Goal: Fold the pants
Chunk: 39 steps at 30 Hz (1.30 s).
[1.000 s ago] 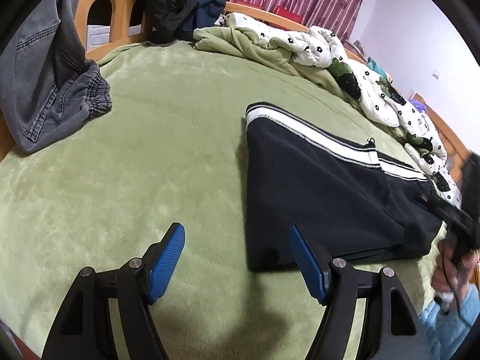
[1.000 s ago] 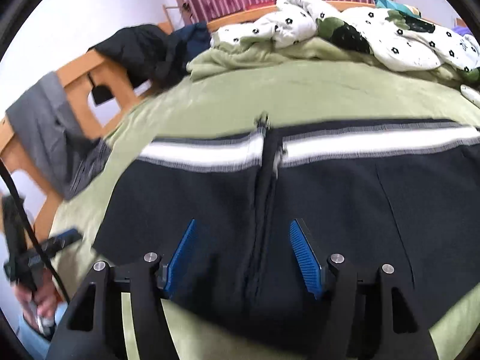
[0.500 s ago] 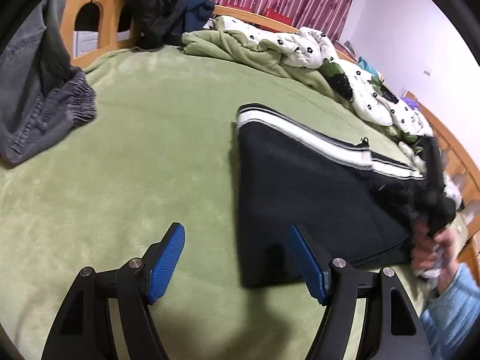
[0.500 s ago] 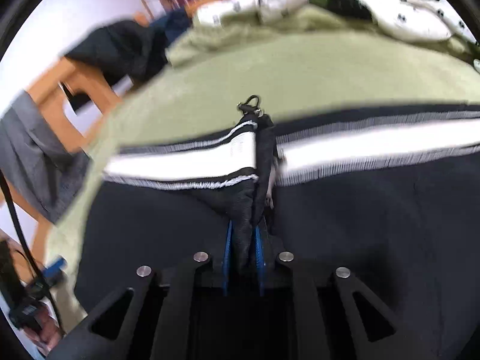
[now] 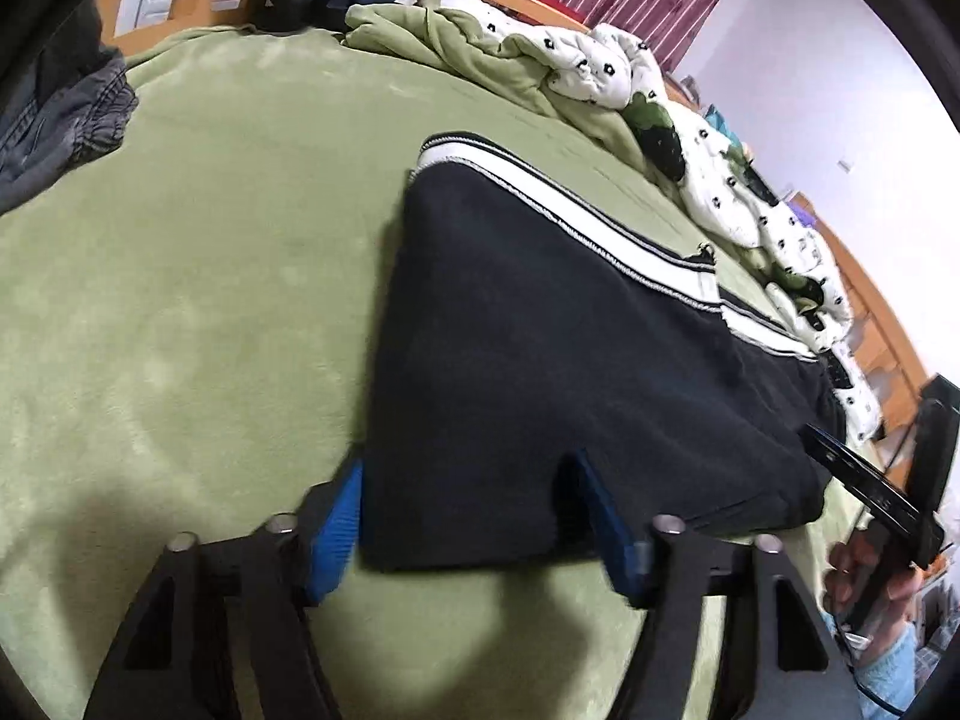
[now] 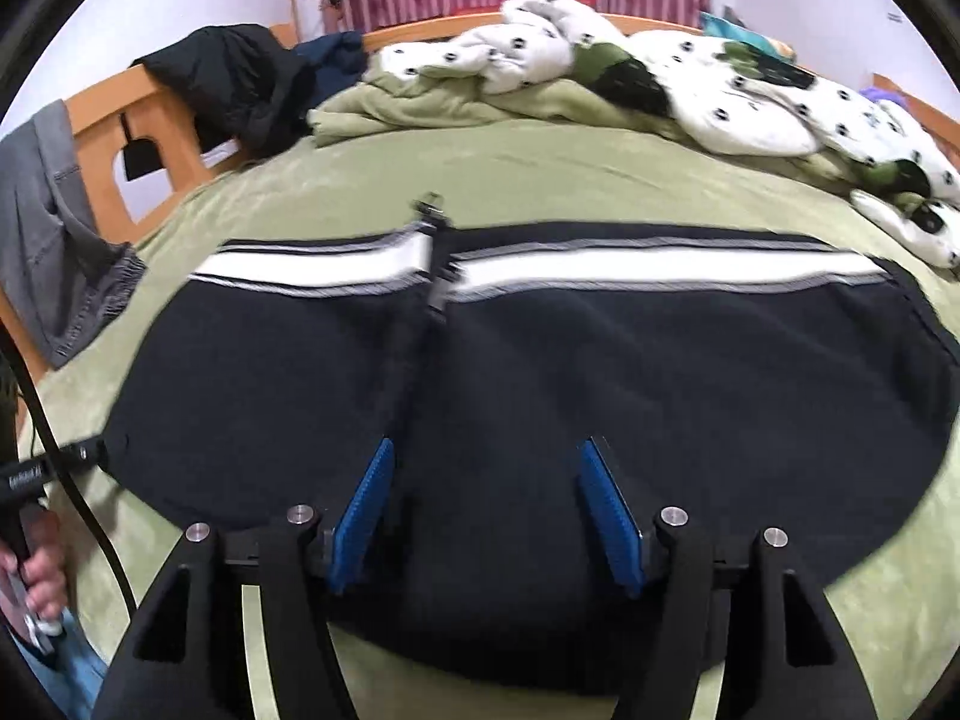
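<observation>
Pants [image 6: 540,372], black with a white-striped waistband, lie flat on the green bed [image 5: 198,252]. Your left hand-held gripper [image 5: 468,516] straddles their near corner, fingers apart; your right hand-held gripper [image 6: 486,504] hovers over the middle, fingers apart. Grey jeans [image 6: 54,240] drape the wooden bedframe [image 6: 150,138].

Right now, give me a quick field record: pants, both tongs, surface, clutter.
pants: black pants with white stripe, lying flat, already folded
left tongs: left tongs open, straddling the near corner of the pants, not gripping
right tongs: right tongs open, low over the fabric, holding nothing
surface: green blanket on the bed
clutter: grey jeans at left; spotted duvet at the far side
</observation>
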Each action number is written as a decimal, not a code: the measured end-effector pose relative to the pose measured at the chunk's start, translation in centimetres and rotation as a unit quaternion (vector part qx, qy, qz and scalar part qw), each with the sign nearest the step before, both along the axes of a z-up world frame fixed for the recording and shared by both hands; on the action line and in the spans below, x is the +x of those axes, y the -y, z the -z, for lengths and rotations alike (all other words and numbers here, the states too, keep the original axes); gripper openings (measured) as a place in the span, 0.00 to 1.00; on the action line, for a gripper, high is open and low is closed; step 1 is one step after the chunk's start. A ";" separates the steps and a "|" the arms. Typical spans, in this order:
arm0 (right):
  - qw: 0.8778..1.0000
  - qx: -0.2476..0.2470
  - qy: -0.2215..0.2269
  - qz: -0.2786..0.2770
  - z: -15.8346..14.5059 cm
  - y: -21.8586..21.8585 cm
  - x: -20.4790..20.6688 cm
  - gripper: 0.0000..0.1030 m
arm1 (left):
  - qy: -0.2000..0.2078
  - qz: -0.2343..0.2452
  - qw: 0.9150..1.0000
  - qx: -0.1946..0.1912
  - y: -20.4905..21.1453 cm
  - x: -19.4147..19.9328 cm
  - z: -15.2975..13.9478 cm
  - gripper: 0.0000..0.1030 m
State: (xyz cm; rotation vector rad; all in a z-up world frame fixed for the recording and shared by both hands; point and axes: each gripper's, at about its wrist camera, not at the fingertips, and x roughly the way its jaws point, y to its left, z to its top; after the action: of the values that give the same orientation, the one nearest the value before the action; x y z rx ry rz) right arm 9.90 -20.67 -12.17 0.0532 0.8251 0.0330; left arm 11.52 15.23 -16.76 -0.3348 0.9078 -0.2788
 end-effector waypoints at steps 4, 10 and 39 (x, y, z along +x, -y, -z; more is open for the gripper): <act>0.998 0.040 -0.013 0.050 0.4 4.1 -1.2 0.62 | 0.002 -0.027 1.000 0.015 0.4 -0.2 -1.0 0.25; 0.996 0.063 -0.010 0.065 0.1 7.9 -2.2 0.62 | 0.046 -0.030 0.998 0.037 2.4 -0.9 -5.7 0.15; 0.990 0.033 0.001 0.139 1.7 20.8 -9.9 0.62 | 0.043 0.169 0.982 0.071 33.0 -0.9 -5.1 0.14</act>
State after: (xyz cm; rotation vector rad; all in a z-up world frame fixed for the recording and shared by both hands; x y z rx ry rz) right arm -0.01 -41.45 -13.85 0.2304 0.8085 -0.2014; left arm 10.65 -17.80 -11.65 -0.0348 0.8908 -0.5338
